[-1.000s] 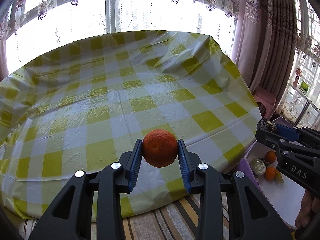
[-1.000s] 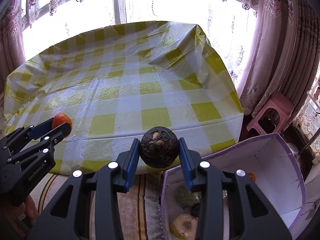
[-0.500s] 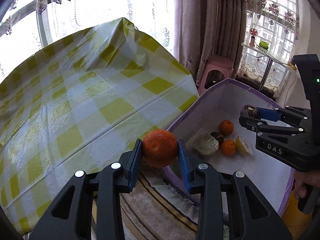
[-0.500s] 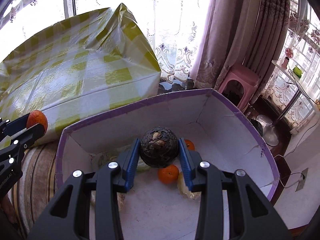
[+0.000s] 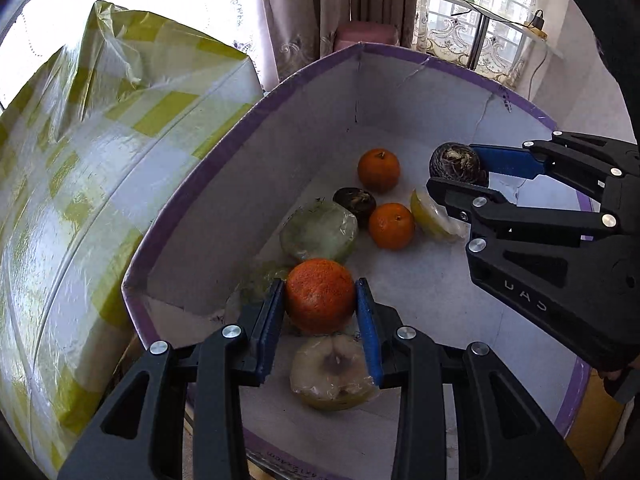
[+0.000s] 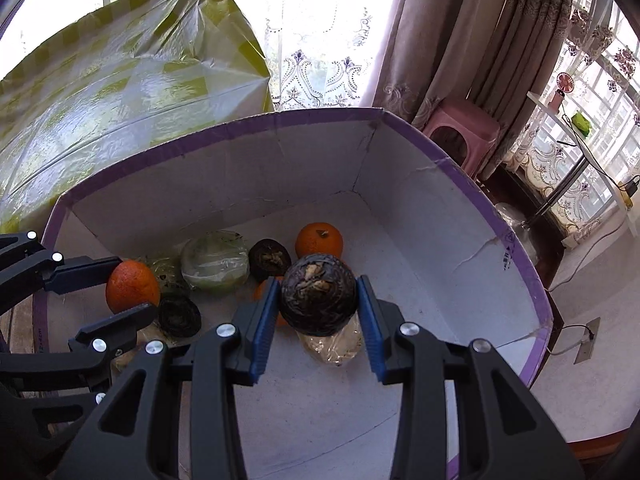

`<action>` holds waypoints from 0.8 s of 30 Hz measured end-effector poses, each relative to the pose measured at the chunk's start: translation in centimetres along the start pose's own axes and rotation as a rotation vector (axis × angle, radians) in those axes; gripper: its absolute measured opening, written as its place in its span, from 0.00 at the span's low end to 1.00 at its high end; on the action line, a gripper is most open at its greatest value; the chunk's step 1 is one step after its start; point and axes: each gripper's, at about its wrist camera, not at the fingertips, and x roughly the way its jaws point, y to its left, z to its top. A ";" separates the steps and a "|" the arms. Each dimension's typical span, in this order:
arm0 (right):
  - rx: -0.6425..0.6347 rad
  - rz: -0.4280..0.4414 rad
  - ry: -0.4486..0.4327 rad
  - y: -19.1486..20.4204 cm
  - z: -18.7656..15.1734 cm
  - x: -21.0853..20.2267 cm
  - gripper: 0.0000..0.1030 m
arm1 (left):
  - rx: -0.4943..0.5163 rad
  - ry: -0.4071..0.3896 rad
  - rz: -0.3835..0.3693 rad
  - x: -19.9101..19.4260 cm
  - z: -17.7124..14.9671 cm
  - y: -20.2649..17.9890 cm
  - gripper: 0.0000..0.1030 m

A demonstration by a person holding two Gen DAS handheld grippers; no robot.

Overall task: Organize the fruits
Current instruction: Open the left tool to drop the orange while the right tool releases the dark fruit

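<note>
Left gripper (image 5: 320, 312) clamping an orange (image 5: 320, 295), right gripper (image 6: 318, 306) clamping a dark, possibly dried fruit (image 6: 318, 294), both above the purple-rimmed box (image 6: 320, 116).

1. A yellow and white checked cloth (image 6: 132, 80) covers the surface.
2. A pink stool (image 6: 460, 130) stands by the long curtains (image 6: 480, 32).
3. A small green thing (image 6: 581, 120) sits on a white shelf (image 6: 592, 152).

My tongs hang inside the box (image 6: 404, 160), walled on all sides. Fruit (image 5: 320, 232) crowds the floor's left and middle beneath them; the bare floor (image 6: 320, 408) at the near right is free. The draped table (image 5: 80, 160) blocks the left.
</note>
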 end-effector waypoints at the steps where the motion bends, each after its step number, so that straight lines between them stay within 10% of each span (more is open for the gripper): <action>1: 0.002 0.000 0.006 0.0 0.0 0.2 0.38 | -0.003 0.008 -0.002 0.2 -0.1 0.2 0.33; 24: 0.009 -0.018 0.005 -0.2 -0.3 0.4 0.53 | 0.006 0.016 0.023 1.1 0.0 -0.4 0.44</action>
